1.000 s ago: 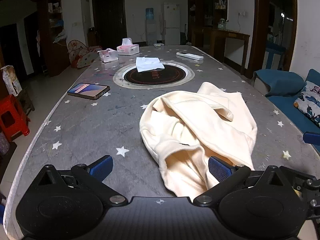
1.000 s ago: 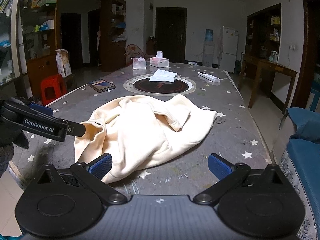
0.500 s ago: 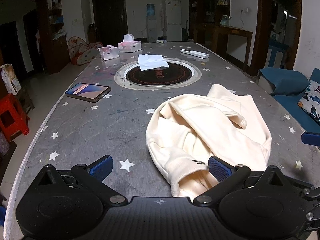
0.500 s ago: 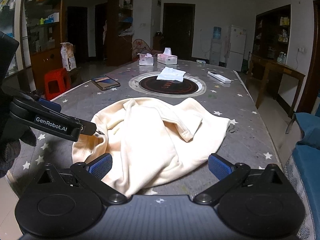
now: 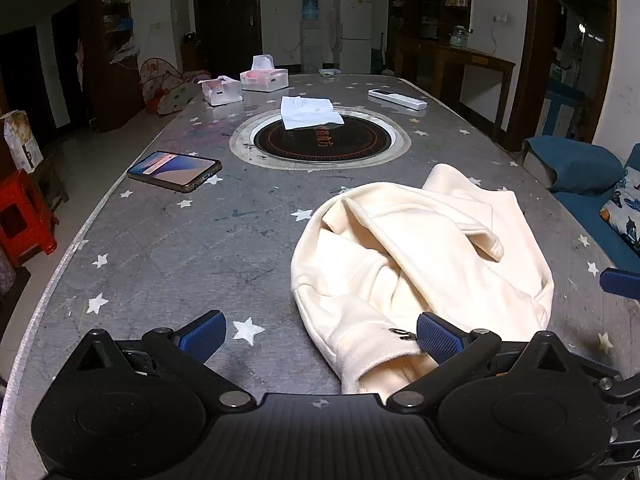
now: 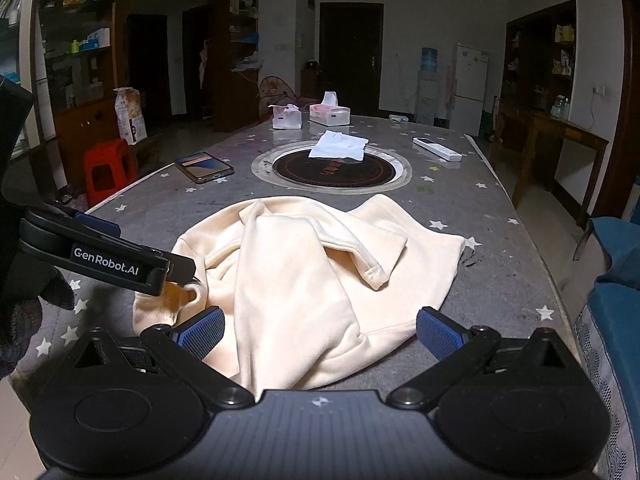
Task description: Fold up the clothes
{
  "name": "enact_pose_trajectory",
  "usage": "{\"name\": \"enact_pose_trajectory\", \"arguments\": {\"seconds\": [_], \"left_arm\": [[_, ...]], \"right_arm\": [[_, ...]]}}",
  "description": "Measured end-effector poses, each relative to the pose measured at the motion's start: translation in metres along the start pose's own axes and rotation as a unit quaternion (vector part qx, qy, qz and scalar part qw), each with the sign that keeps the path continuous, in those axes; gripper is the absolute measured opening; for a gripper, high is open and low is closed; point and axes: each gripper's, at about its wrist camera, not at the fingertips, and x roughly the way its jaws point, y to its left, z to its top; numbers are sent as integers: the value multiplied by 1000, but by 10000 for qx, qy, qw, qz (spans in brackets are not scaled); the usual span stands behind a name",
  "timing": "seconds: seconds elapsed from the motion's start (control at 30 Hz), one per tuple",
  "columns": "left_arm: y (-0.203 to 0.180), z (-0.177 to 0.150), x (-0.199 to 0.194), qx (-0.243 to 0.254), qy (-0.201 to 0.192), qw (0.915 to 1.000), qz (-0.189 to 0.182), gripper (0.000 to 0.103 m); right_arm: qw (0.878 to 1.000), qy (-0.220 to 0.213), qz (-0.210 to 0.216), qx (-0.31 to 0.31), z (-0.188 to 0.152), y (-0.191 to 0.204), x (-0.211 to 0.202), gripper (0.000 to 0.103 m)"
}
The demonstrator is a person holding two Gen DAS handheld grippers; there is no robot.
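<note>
A cream sweatshirt (image 5: 420,256) lies crumpled on the grey star-patterned table (image 5: 180,248), a sleeve folded across it. It also shows in the right wrist view (image 6: 304,276). My left gripper (image 5: 318,334) is open, low over the near edge; its right finger (image 5: 434,336) touches the sweatshirt's cuff. It shows from the side in the right wrist view (image 6: 120,264), its tip at the garment's left edge. My right gripper (image 6: 320,330) is open over the garment's near hem, holding nothing. Its blue fingertip (image 5: 618,282) shows at the left view's right edge.
A phone (image 5: 174,170) lies at the left of the table. A round hotplate (image 5: 320,144) with a white cloth (image 5: 308,112) sits in the middle. Tissue boxes (image 5: 264,78) and a remote (image 5: 396,98) lie at the far end. A blue sofa (image 5: 600,200) stands right, a red stool (image 5: 20,216) left.
Both grippers have come closer and lower to the sweatshirt. The garment's near cuff has shifted slightly by the left gripper. Both jaws stay open.
</note>
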Motion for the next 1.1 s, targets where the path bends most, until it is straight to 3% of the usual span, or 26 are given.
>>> {"name": "enact_pose_trajectory", "arguments": {"seconds": [0.7, 1.1], "left_arm": [[2, 8, 16, 81, 78, 9999, 22, 103], [21, 24, 38, 122, 119, 9996, 236, 103]], "right_arm": [[9999, 135, 13, 2, 6, 4, 18, 103], [9992, 259, 301, -108, 28, 6, 50, 87]]}}
